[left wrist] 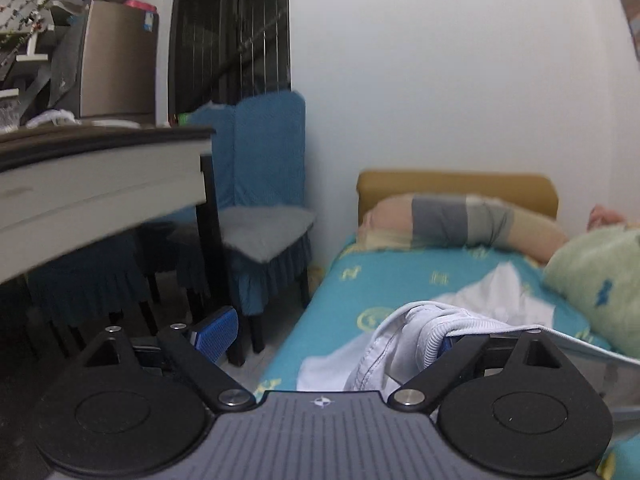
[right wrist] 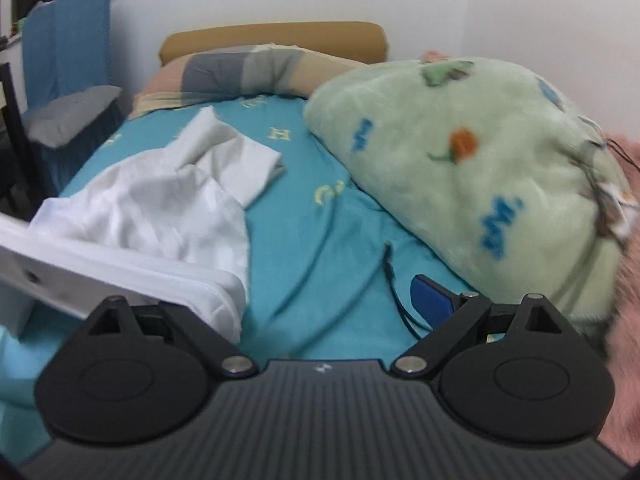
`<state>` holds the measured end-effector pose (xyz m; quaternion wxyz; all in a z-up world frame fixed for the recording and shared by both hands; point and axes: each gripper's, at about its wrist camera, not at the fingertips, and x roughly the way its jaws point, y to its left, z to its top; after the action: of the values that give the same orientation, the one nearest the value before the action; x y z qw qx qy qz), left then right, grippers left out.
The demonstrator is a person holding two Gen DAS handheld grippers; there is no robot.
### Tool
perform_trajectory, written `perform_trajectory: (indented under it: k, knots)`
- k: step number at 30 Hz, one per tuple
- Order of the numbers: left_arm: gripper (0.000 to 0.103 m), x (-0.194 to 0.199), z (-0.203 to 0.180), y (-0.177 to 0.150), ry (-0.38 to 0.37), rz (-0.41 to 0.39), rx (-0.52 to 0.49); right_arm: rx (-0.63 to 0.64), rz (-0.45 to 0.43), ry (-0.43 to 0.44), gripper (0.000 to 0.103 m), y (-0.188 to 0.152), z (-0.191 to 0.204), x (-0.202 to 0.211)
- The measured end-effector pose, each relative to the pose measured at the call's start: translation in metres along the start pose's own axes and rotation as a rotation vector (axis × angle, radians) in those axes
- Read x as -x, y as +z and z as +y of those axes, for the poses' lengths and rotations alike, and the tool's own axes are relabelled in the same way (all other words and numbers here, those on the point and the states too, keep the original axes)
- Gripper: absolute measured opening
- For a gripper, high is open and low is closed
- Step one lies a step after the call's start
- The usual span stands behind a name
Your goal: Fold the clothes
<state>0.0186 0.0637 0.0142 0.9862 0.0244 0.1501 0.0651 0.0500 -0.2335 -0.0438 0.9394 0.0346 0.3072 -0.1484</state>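
White garment (right wrist: pixel 160 208) lies crumpled on the teal bedsheet (right wrist: pixel 320 240), left half of the bed in the right wrist view, one folded flap reaching toward the headboard (right wrist: pixel 276 34). Its ribbed hem (left wrist: pixel 436 332) is draped over the right finger of the left gripper (left wrist: pixel 328 340).

Left gripper: jaws wide apart, blue left pad (left wrist: pixel 216 334) bare and hanging past the bed edge, right pad mostly buried under the hem. No pinch visible; cloth just rests on it.

Right gripper (right wrist: pixel 320 300): jaws wide apart over bare sheet. Right blue pad (right wrist: pixel 432 304) clear; left finger hidden behind the garment's hem edge. Can't tell if it touches cloth.

Around: thin black cord (right wrist: pixel 394 280) on the sheet between the fingers, green printed blanket (right wrist: pixel 480 160) bunched on the right, striped pillow (right wrist: pixel 248 68) at the headboard, blue-covered chair (left wrist: pixel 264 184) and desk (left wrist: pixel 100 176) beside the bed.
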Motion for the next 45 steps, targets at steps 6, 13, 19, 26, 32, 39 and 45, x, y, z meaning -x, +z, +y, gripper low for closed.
perform_trajectory:
  k: [6, 13, 19, 26, 32, 39, 45]
  knots:
    - [0.094, 0.062, 0.020, 0.084, -0.012, -0.189, 0.079, -0.031, -0.350, -0.046, 0.095, 0.060, -0.008, 0.105]
    - [0.095, 0.167, 0.046, 0.240, -0.055, -0.502, 0.178, -0.048, -0.741, 0.023, 0.095, 0.178, -0.028, 0.265]
    - [0.100, 0.254, 0.061, 0.338, -0.096, -0.686, 0.175, -0.022, -0.945, 0.052, 0.095, 0.243, -0.053, 0.380]
    - [0.103, 0.250, 0.050, 0.354, -0.169, -0.603, 0.150, 0.033, -0.891, 0.082, 0.095, 0.256, -0.066, 0.382]
    - [0.103, 0.121, 0.033, 0.293, -0.201, -0.412, 0.120, 0.055, -0.700, 0.101, 0.095, 0.221, -0.051, 0.278]
    - [0.102, -0.072, -0.028, 0.265, -0.100, -0.268, -0.061, 0.041, -0.475, 0.073, 0.095, 0.238, -0.016, 0.099]
    - [0.102, -0.265, -0.062, 0.227, -0.033, -0.115, -0.076, 0.019, -0.302, 0.032, 0.095, 0.277, 0.039, -0.100]
